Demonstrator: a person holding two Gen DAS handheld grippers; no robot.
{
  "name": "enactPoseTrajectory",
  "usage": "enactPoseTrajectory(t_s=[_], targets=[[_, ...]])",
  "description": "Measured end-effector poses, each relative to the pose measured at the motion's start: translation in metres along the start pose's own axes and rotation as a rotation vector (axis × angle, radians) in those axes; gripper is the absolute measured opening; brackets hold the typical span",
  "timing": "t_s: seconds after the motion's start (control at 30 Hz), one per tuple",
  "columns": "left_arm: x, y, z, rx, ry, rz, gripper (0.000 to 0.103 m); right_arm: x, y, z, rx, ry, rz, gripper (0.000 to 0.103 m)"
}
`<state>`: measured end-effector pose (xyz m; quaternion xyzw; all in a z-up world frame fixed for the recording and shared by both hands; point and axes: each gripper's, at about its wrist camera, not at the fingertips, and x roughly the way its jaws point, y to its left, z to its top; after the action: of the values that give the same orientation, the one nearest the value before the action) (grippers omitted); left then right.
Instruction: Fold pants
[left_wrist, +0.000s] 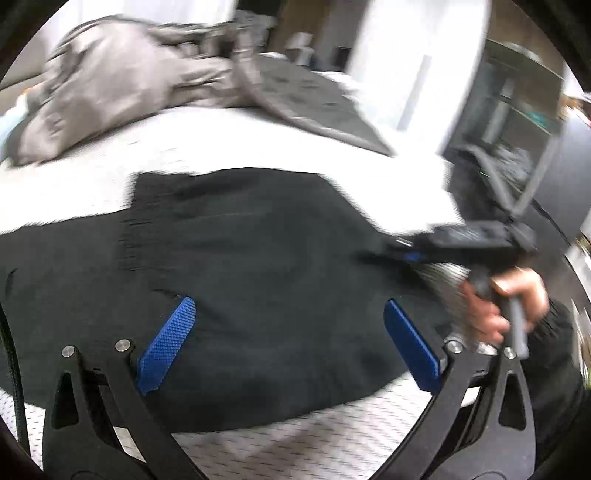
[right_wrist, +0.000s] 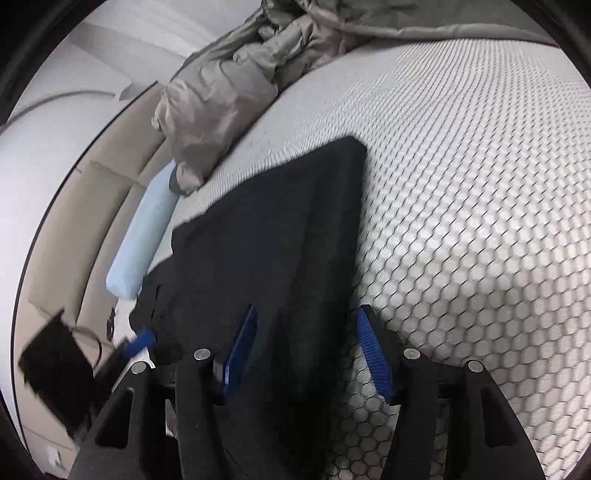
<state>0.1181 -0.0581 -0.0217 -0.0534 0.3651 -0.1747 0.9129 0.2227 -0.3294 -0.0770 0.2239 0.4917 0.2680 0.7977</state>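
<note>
— Blue pads of the left gripper (left_wrist: 288, 345): jaws wide apart over black pants (left_wrist: 240, 277), nothing clamped.
— Right view?
— Right gripper (right_wrist: 306, 350): jaws apart, straddling the folded pants' edge on the mattress (right_wrist: 480, 184); grey bedding (right_wrist: 221, 99) beyond.

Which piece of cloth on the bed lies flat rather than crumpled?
The black pants: they lie flat and smooth on the white mattress, while the grey fabric sits bunched in wrinkles beyond them.

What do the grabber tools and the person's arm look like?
Each gripper, left and right, has two black arms with triangle cut-outs and silver bolts, tipped with blue bumpy pads. A black braided cable runs beside the left one. The person's sleeve is black.
</note>
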Motion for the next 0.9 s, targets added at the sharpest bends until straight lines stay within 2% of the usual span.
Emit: enactPoseTrajectory(t_s=[0.07,0.1,0.13,0.23,0.3,0.47,0.53,0.6,0.67,0.7,0.73,0.8,0.83,0.9], targets=[[0.005,0.017,0.0,-0.031,0.005,0.081,0.101,0.011,0.006,0.001,-0.01,0.02,0.0,0.056],[0.008,0.024,0.0,-0.042,0.015,0.102,0.101,0.014,0.01,0.003,-0.017,0.027,-0.001,0.045],[0.014,0.03,-0.001,-0.056,0.036,0.109,0.101,0.017,0.015,0.004,-0.03,0.028,-0.016,0.03],[0.024,0.034,-0.004,-0.037,0.061,0.127,0.101,0.015,0.018,0.005,-0.063,0.013,-0.041,0.017],[0.03,0.026,-0.003,0.011,0.067,0.133,0.101,0.011,0.018,0.007,-0.087,-0.01,-0.047,0.013],[0.044,-0.004,-0.009,0.1,0.098,0.078,0.101,-0.002,0.001,0.02,-0.066,-0.048,-0.086,0.012],[0.041,-0.015,-0.013,0.134,0.098,0.09,0.101,-0.004,-0.004,0.025,-0.055,-0.051,-0.119,0.019],[0.035,-0.016,-0.01,0.12,0.088,0.068,0.101,-0.007,-0.002,0.023,-0.054,-0.052,-0.158,0.027],[0.019,-0.003,0.0,0.062,0.04,0.038,0.101,-0.024,0.002,0.02,-0.069,-0.108,-0.185,0.03],[0.011,0.003,0.003,0.037,0.01,0.045,0.101,-0.035,0.008,0.019,-0.075,-0.153,-0.19,0.036],[0.004,0.01,0.006,0.021,-0.01,0.056,0.101,-0.043,0.012,0.017,-0.078,-0.182,-0.181,0.047],[-0.004,0.029,0.011,-0.023,-0.041,0.102,0.101,-0.058,0.022,0.012,-0.094,-0.241,-0.142,0.062],[-0.003,0.04,0.011,-0.055,-0.031,0.127,0.101,-0.06,0.028,0.01,-0.114,-0.25,-0.123,0.065],[0.008,0.055,0.01,-0.095,0.036,0.123,0.089,-0.056,0.038,0.006,-0.137,-0.233,-0.092,0.067]])
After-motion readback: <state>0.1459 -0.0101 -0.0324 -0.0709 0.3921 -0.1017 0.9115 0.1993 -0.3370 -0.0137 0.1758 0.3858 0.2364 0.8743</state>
